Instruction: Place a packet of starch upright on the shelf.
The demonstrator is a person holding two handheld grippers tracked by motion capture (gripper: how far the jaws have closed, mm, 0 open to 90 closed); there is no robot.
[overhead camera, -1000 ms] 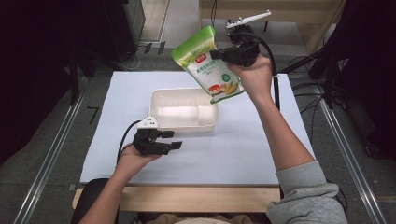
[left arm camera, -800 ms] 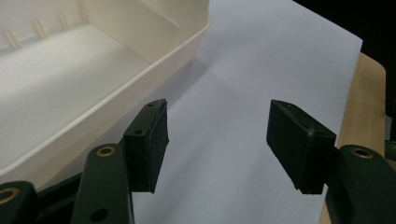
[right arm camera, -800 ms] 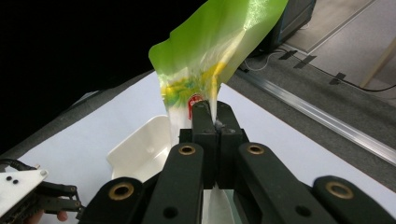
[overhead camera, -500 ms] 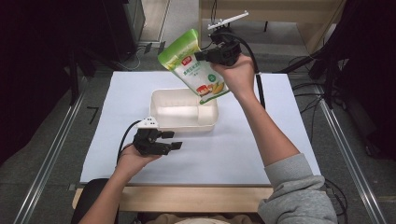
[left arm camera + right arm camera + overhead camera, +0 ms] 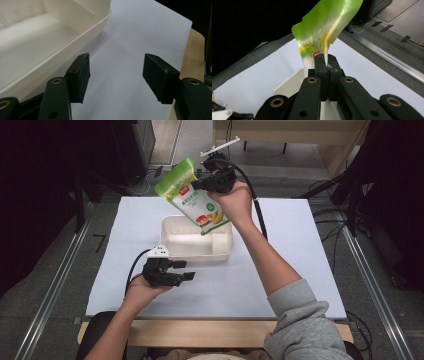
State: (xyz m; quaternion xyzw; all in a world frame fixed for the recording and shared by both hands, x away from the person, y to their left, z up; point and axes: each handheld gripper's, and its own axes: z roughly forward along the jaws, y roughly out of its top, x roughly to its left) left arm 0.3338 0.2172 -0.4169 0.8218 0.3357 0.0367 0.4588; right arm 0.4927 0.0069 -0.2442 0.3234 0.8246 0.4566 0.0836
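Right fingers pinched the green pouch tight; lowering it slowly into the tray seemed wise; left fingers gaped empty.

A white sheet covers most of the tabletop, whose bare wooden edge shows along the near side. Grey floor surrounds it, with metal rails running along left and right. Black cables trail across the floor at the right. A wooden bench stands at the far side.
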